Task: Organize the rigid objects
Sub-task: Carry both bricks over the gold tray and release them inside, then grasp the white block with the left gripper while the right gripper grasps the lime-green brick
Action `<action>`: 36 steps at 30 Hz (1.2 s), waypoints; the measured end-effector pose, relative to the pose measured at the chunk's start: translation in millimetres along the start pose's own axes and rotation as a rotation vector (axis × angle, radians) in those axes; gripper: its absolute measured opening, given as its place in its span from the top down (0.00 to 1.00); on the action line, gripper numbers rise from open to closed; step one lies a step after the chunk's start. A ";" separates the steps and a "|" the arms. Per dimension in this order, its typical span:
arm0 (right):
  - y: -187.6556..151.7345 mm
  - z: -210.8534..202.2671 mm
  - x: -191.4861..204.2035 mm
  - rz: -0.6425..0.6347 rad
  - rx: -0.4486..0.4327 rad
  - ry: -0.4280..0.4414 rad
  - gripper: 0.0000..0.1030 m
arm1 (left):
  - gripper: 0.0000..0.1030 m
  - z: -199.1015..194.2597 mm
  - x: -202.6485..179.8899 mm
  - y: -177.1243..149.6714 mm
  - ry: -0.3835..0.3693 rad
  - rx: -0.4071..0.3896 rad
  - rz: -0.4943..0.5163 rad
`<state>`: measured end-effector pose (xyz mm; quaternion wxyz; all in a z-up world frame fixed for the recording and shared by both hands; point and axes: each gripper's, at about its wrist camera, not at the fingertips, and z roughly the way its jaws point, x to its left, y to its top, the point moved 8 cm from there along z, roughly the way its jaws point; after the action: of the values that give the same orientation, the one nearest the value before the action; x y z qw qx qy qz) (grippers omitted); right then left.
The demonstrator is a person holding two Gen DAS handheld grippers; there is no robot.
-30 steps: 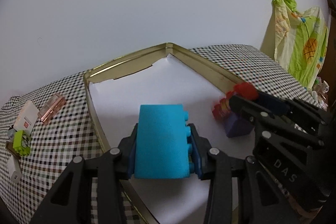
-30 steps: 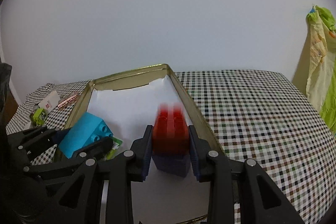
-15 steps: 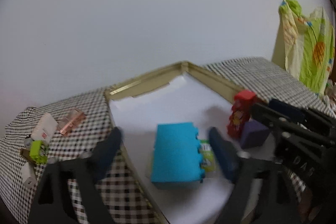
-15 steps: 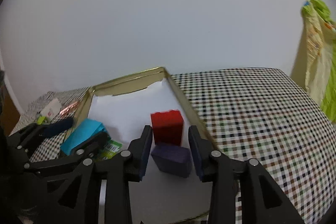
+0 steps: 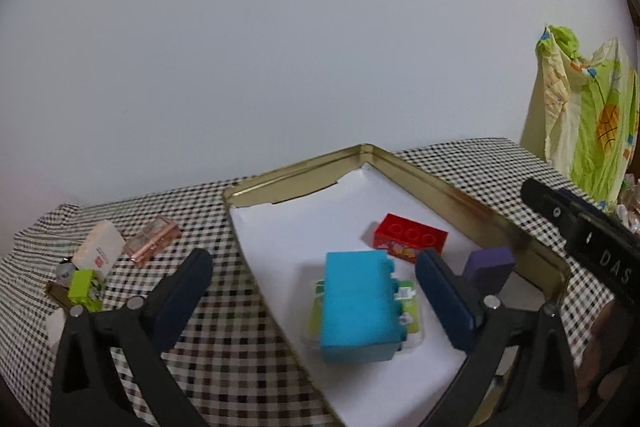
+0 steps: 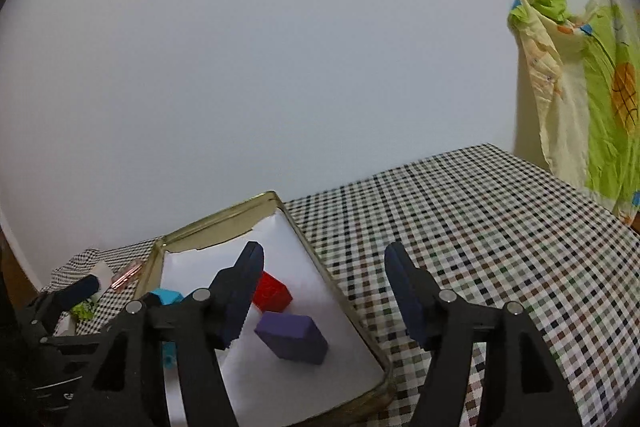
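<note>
A gold tin tray (image 5: 440, 183) lined with white paper sits on the checked tablecloth. Inside it a blue brick (image 5: 360, 307) lies on a green packet (image 5: 410, 311), with a red brick (image 5: 410, 237) and a purple block (image 5: 490, 267) beyond. My left gripper (image 5: 316, 287) stands wide open above the blue brick, pads clear of it. In the right wrist view the red brick (image 6: 274, 293) and purple block (image 6: 294, 337) lie in the tray (image 6: 340, 299). My right gripper (image 6: 324, 291) is opening, with nothing between its fingers.
Left of the tray lie a clear pink case (image 5: 152, 239), a white box (image 5: 98, 251) and a lime-green toy (image 5: 82, 287). A yellow-green cloth (image 5: 588, 131) hangs at the far right. The checked cloth (image 6: 480, 235) stretches right of the tray.
Both grippers let go: the left opened wide and dropped the blue brick onto the green packet; the right opened and left the red and purple pieces in the tray. Both drew back and up.
</note>
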<state>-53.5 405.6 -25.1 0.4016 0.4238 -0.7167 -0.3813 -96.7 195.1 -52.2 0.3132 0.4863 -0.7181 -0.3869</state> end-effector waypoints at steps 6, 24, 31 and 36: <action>6.6 -11.0 -4.3 -0.012 -0.083 -0.070 0.37 | 0.00 -6.3 19.0 -0.8 0.092 -0.049 0.029; 19.5 -41.7 -15.5 -0.022 -0.249 -0.228 0.37 | 0.00 -18.0 90.8 -16.6 0.184 -0.050 -0.052; 13.4 -50.1 1.5 -0.037 -0.274 -0.236 0.37 | 0.00 -21.4 127.4 -26.4 0.209 -0.015 -0.091; 8.5 -62.3 16.3 -0.048 -0.309 -0.240 0.37 | 0.00 -18.4 149.1 -30.2 0.246 0.001 -0.090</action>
<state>-5.2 380.9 10.7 0.3645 0.3254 -0.6821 -0.5440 -117.1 43.4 -58.0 0.3808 0.5620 -0.6521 -0.3377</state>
